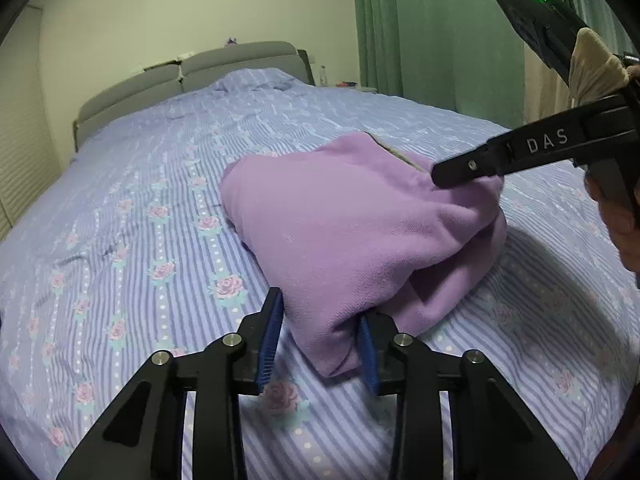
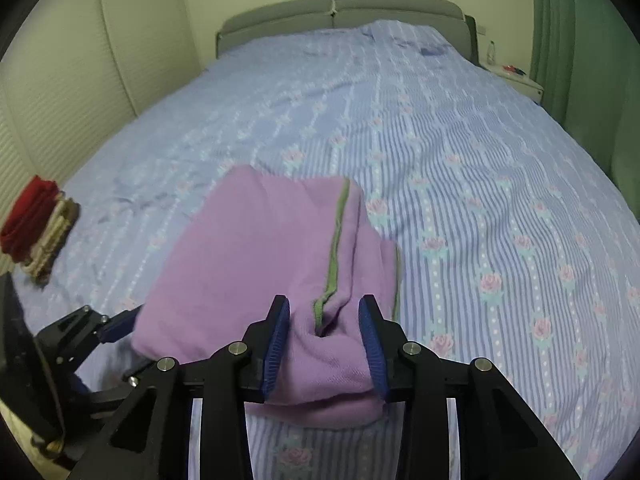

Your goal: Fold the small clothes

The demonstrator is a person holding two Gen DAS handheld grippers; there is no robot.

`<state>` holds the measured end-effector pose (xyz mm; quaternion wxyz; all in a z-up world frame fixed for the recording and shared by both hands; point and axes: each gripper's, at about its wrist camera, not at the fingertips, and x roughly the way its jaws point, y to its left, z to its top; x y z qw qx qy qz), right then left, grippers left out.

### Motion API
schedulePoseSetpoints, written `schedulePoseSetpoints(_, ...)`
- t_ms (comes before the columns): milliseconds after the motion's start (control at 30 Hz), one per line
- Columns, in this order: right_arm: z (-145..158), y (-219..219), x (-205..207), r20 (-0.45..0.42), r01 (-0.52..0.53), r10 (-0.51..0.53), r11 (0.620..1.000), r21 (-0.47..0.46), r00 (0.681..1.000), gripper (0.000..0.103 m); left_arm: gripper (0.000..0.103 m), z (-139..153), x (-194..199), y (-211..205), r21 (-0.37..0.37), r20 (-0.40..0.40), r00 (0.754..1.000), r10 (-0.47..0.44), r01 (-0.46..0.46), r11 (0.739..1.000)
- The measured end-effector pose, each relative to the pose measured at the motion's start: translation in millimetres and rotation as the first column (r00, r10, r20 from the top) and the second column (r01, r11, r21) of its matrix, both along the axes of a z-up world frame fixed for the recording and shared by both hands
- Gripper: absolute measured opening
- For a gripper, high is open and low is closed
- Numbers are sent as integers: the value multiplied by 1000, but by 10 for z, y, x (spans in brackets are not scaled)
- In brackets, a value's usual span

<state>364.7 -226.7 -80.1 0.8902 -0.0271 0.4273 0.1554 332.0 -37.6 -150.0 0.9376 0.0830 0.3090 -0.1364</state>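
A folded purple fleece garment [image 1: 352, 220] with a green trim line [image 2: 334, 248] lies on the striped floral bedsheet [image 2: 480, 160]. My left gripper [image 1: 320, 312] has its blue pads pressed on the garment's near corner, which fills the gap between them. My right gripper [image 2: 324, 312] is shut on another bunched edge of the same garment [image 2: 256, 248], right beside the trim. In the left wrist view the right gripper's black finger [image 1: 480, 164] reaches in over the far side of the cloth. From the right wrist view, the left gripper [image 2: 116, 328] shows at the garment's left edge.
A stack of folded clothes [image 2: 36, 228], red on top of beige, sits at the bed's left edge. The grey headboard [image 2: 340, 12] is at the far end, with a nightstand [image 2: 516, 76] and green curtains [image 1: 420, 28] to the right. A person's hand [image 1: 624, 232] holds the right gripper.
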Motion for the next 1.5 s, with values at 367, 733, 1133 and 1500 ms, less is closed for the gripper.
schedulePoseSetpoints(367, 37, -37, -212, -17, -22, 23, 1000, 12, 1000, 14, 29, 11, 6, 191, -140, -101, 994, 37, -51, 989)
schedulePoseSetpoints(733, -187, -65, -237, 50, 6, -2, 996, -94, 999, 8, 29, -21, 91, 175, -156, -167, 986, 15, -42, 987)
schedulePoseSetpoints(1133, 37, -435, -596, 102, 319, -330, 941, 111, 938, 71, 54, 666, -350, 410, -88, 12, 1000, -27, 27, 996)
schedulePoseSetpoints(1500, -394, -293, -1080, -35, 393, -445, 748, 535, 895, 98, 70, 819, -105, 748, -138, 20, 1000, 20, -17, 990)
